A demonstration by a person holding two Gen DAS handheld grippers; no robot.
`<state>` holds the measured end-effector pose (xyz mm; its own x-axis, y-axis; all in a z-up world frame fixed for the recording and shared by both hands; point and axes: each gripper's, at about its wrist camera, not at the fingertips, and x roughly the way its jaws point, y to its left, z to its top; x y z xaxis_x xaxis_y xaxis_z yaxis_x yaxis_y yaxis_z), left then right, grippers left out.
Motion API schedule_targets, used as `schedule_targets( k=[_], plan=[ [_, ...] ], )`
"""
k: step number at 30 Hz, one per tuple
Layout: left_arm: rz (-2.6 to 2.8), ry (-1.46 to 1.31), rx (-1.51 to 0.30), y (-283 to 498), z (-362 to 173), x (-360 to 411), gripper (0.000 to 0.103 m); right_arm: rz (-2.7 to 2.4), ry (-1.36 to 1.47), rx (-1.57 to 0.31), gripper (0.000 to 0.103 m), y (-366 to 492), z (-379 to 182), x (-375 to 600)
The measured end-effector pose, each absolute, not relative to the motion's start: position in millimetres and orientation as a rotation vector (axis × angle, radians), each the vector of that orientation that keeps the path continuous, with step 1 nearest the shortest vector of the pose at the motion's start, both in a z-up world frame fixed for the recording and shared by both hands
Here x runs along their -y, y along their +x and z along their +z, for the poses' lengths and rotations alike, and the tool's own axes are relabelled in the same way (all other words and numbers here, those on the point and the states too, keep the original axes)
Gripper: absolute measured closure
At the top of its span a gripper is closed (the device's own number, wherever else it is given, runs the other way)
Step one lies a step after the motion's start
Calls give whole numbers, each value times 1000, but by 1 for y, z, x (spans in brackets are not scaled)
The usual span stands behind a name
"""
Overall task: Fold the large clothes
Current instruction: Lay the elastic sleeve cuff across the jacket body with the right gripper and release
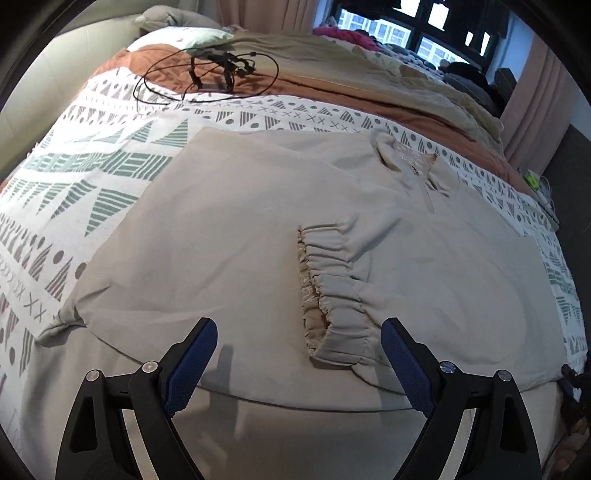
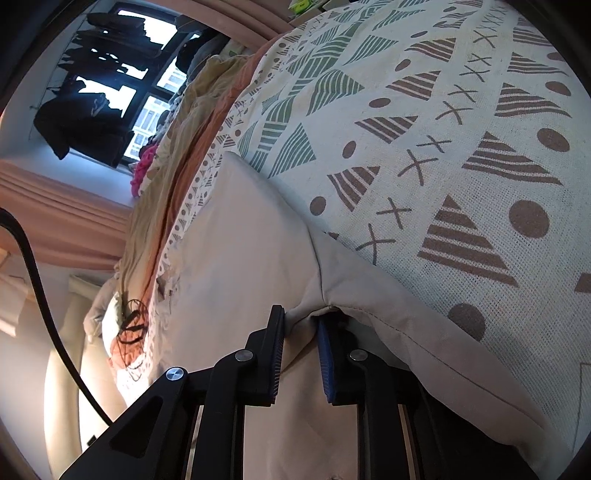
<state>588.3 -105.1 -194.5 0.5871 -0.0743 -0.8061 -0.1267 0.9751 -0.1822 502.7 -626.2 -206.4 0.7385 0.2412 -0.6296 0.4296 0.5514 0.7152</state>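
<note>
Here the bed point(image 1: 110, 206), under a patterned cover, carried the task's thing: a large beige jacket point(image 1: 229, 221) lay spread flat across it, collar point(image 1: 402, 162) toward the far side near the window point(image 1: 402, 29), and one sleeve folded in over the body so that its gathered cuff point(image 1: 332, 280) rested near the middle of the cloth. Beyond the jacket a tan blanket point(image 1: 369, 70) was heaped along the far edge, and a black cable point(image 1: 207, 74) coiled on the rust-coloured part of the cover. The jacket's long axis ran across the left view, side to side. The left gripper point(image 1: 299, 365) hovered over the near part of the jacket with its fingers point(image 1: 192, 354) spread wide and nothing between them; the cloth lay straight ahead of it and below, the cuff just beyond its right finger. The right gripper point(image 2: 301, 354) was at the jacket's edge, in the right view a folded corner point(image 2: 321, 299) of cloth, and its fingers point(image 2: 325, 358) were pinching that bunched fabric, drawn near together. So the right hand already had its hold, while the left was the one yet to take cloth; judging by the layout, the coming move turned on the left reaching the near edge directly in front of it, so both could lift the same side.
</note>
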Motion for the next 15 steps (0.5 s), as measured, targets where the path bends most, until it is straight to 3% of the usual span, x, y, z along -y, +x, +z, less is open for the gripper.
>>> schedule_targets(
  k=[5,9,11,15],
  plan=[
    [-25,-251,-984,588,-198,107,21,-140,1027,-765,82,495,-206,626],
    [-80,-223,-1046,595,-212,120,63,-133,1003,-761,84,498,-206,624],
    [-82,-211,-1033,597,-215,123,65,-123,995,-761,90,502,-208,623],
    [-81,-220,-1009,601,-215,122,66,-114,986,-760,91,509,-209,621]
  ],
)
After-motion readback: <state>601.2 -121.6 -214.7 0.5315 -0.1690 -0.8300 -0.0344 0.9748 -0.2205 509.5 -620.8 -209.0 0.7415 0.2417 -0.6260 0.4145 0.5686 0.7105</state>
